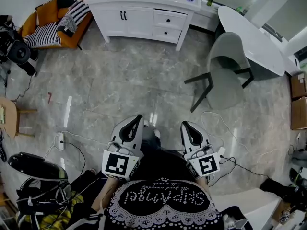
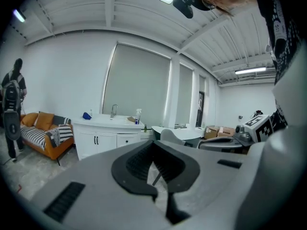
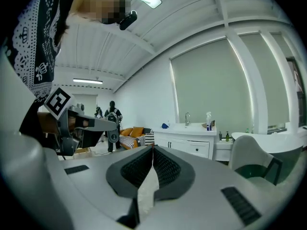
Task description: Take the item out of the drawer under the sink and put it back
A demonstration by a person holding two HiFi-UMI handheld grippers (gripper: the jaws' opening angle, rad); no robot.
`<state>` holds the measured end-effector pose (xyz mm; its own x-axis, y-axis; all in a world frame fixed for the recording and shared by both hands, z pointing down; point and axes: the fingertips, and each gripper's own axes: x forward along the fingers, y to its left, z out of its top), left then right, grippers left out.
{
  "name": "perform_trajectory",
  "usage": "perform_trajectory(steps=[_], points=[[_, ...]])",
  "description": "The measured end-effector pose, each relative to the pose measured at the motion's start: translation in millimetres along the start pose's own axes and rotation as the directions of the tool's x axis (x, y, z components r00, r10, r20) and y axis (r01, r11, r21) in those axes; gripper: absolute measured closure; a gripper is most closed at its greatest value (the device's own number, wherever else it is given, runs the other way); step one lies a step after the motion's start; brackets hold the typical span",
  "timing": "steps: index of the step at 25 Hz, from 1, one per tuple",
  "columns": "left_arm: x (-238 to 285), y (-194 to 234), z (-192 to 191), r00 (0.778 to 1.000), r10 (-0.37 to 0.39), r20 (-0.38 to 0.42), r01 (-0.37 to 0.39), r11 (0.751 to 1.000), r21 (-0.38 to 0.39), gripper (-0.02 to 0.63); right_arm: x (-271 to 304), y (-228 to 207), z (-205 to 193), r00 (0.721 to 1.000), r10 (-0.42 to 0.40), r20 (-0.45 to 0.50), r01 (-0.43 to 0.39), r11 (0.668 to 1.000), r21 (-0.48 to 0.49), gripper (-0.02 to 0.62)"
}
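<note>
The white sink cabinet stands at the far end of the room, with two closed drawers on its right side and two doors to their left. No item from a drawer shows. My left gripper and right gripper are held close in front of the person, far from the cabinet, both pointing toward it. Each has its jaws together at the tips with nothing between them. The left gripper view shows the left gripper with the cabinet far off. In the right gripper view the right gripper points just left of the drawers.
A grey chair and a white oval table stand to the right of the way to the cabinet. An orange sofa is at the far left. Cables trail on the floor near the person. A person stands by the sofa.
</note>
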<state>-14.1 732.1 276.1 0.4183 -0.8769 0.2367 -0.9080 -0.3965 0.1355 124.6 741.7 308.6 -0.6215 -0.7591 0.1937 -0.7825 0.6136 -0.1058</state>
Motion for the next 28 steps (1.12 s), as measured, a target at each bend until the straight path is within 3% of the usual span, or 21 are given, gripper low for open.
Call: perform_trajectory(steps=[5, 9, 20, 28], points=[[9, 19, 2, 0.999, 0.01, -0.043, -0.009, 1.0, 0.03, 0.603, 17, -5, 6, 0.999, -0.003, -0.035, 0.002, 1.0, -0.024, 0.577], [25, 43, 13, 0.999, 0.029, -0.029, -0.028, 0.999, 0.029, 0.603, 36, -12, 5, 0.998, -0.016, -0.064, 0.015, 1.0, -0.012, 0.577], [75, 101, 56, 0.999, -0.035, -0.006, 0.035, 0.998, 0.049, 0.603, 117, -23, 53, 0.999, -0.034, 0.024, 0.035, 0.999, -0.022, 0.577], [86, 126, 57, 0.997, -0.068, 0.021, 0.068, 0.997, 0.041, 0.603, 146, -19, 48, 0.997, -0.07, 0.024, 0.069, 0.997, 0.024, 0.577]])
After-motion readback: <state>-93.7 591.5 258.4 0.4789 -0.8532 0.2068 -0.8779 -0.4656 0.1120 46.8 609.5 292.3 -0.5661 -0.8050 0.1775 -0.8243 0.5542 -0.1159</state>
